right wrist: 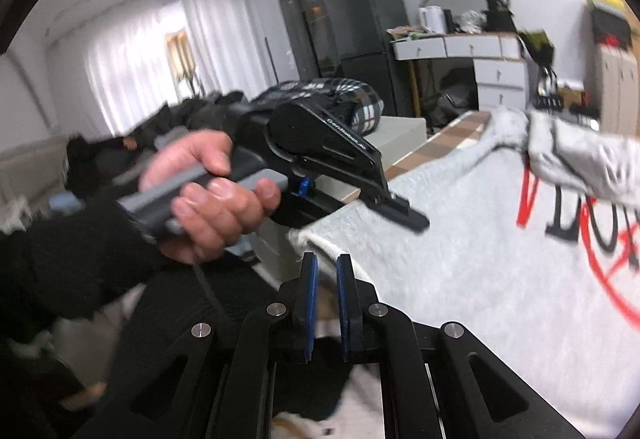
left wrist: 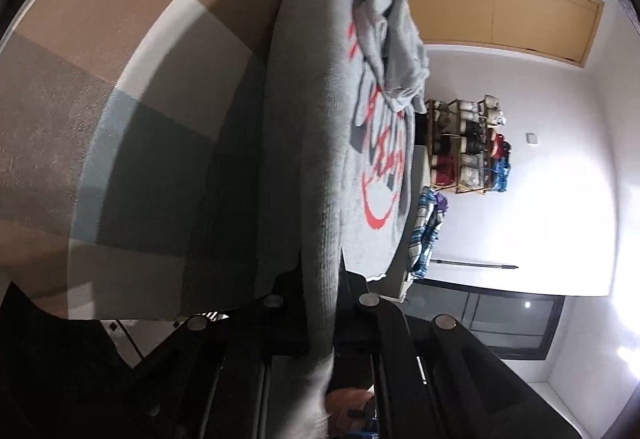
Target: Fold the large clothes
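Grey sweatshirt [left wrist: 320, 119] spread flat on checkered blanket [left wrist: 140, 59] — brown, white and grey squares, covering a bed. Red and black print [left wrist: 378, 175] facing up on the chest. One sleeve [left wrist: 394, 23] bunched and lying across upper part of the print. In the right wrist view, same sweatshirt [right wrist: 460, 259] reaching the near edge of the bed, sleeve [right wrist: 576, 159] lifted and draped over the body fabric, blurred.

Left gripper [left wrist: 322, 319] clamped on ribbed hem edge of sweatshirt: fabric fold running straight down between the two fingers and filling the gap, no daylight either side. Seen from the right wrist camera, left gripper [right wrist: 400, 211] angled down onto the near corner of the garment, held by left hand [right wrist: 212, 195] wrapped around grey handle; black sleeve cuff at the wrist.

Right gripper [right wrist: 324, 279] partly apart — narrow gap between blue pads [right wrist: 311, 299], nothing between them. Tips just beside the near hem corner [right wrist: 316, 243] of the sweatshirt, not touching as far as visible.

Background: plaid bundle [right wrist: 348, 99] beyond the bed, dark fridge [right wrist: 360, 31], white drawer unit [right wrist: 500, 75], white curtains [right wrist: 160, 51]. Left wrist view also catching shoe rack [left wrist: 464, 147] against white wall and wooden door [left wrist: 508, 15].
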{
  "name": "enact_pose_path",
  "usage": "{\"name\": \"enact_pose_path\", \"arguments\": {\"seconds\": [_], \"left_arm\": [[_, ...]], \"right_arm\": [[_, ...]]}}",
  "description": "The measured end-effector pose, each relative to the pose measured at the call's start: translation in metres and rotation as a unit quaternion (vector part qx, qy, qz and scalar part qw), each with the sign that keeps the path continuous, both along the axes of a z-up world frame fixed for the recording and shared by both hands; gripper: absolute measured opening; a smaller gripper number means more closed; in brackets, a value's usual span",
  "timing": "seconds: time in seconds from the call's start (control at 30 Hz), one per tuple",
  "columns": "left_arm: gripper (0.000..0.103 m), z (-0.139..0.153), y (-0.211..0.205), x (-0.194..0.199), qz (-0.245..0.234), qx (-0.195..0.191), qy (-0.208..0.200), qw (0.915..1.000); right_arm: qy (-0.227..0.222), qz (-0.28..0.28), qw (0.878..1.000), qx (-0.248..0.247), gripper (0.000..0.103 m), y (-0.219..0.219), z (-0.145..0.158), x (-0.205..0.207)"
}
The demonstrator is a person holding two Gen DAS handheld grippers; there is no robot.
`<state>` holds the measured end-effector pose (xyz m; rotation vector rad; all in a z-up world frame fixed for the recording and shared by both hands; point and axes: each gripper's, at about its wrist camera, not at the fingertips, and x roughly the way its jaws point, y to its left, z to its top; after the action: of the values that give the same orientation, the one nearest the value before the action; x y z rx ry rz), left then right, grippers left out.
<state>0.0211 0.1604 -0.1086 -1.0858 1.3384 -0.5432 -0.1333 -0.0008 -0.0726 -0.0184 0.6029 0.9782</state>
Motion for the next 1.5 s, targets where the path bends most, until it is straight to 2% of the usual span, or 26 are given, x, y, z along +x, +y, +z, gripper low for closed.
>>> {"name": "enact_pose_path", "arguments": {"seconds": [0.1,0.13,0.17,0.23,0.3,0.37,0.43,0.57,0.6,0.8,0.97,1.07,1.17,1.23,1.33,1.43,1.5], "left_arm": [[0.002,0.005,0.003,0.001,0.013,-0.03,-0.009,0.9994],[0.002,0.007,0.007,0.0,0.021,-0.041,-0.012,0.9989],[0.002,0.007,0.006,0.002,0.025,-0.045,-0.013,0.9986],[0.002,0.012,0.005,0.002,0.032,-0.056,-0.019,0.9977],[0.002,0.015,0.002,0.003,0.036,-0.066,-0.022,0.997],[0.002,0.018,-0.002,0.005,0.038,-0.076,-0.023,0.9961],[0.002,0.019,-0.006,0.005,0.043,-0.091,-0.02,0.9947],[0.002,0.026,-0.009,0.007,0.048,-0.112,-0.023,0.9923],[0.002,0.029,-0.01,0.008,0.048,-0.117,-0.025,0.9916],[0.002,0.035,-0.005,0.011,0.05,-0.136,-0.029,0.989],[0.002,0.034,-0.006,0.014,0.05,-0.141,-0.024,0.9885],[0.002,0.038,-0.003,0.015,0.049,-0.139,-0.033,0.9885],[0.002,0.041,-0.001,0.013,0.05,-0.139,-0.041,0.9882],[0.002,0.042,-0.001,0.013,0.048,-0.137,-0.044,0.9884],[0.002,0.038,0.0,0.014,0.05,-0.132,-0.04,0.9892],[0.002,0.036,0.002,0.014,0.053,-0.13,-0.039,0.9894],[0.002,0.035,0.002,0.015,0.053,-0.129,-0.039,0.9895]], "right_arm": [[0.082,-0.004,0.994,0.067,0.014,-0.026,-0.008,-0.006],[0.11,-0.005,0.99,0.086,0.026,-0.032,-0.014,-0.006],[0.146,-0.005,0.983,0.111,0.062,-0.036,-0.022,-0.004],[0.207,-0.009,0.962,0.177,0.103,-0.045,-0.037,-0.002],[0.245,-0.022,0.935,0.255,0.103,-0.053,-0.049,0.007],[0.282,-0.032,0.913,0.294,0.103,-0.053,-0.06,0.02],[0.331,-0.043,0.88,0.338,0.103,-0.048,-0.075,0.037],[0.372,-0.056,0.836,0.399,0.103,-0.036,-0.093,0.065],[0.38,-0.059,0.826,0.411,0.103,-0.032,-0.095,0.07],[0.404,-0.089,0.789,0.455,0.103,-0.017,-0.106,0.1],[0.395,-0.145,0.772,0.477,0.103,-0.032,-0.112,0.112],[0.359,-0.187,0.788,0.465,0.103,-0.051,-0.104,0.111],[0.309,-0.243,0.809,0.438,0.103,-0.079,-0.093,0.105],[0.28,-0.278,0.813,0.429,0.103,-0.102,-0.086,0.098],[0.261,-0.32,0.808,0.421,0.103,-0.144,-0.078,0.087],[0.27,-0.356,0.791,0.418,0.103,-0.191,-0.076,0.081],[0.281,-0.37,0.791,0.398,0.103,-0.218,-0.075,0.084]]}}
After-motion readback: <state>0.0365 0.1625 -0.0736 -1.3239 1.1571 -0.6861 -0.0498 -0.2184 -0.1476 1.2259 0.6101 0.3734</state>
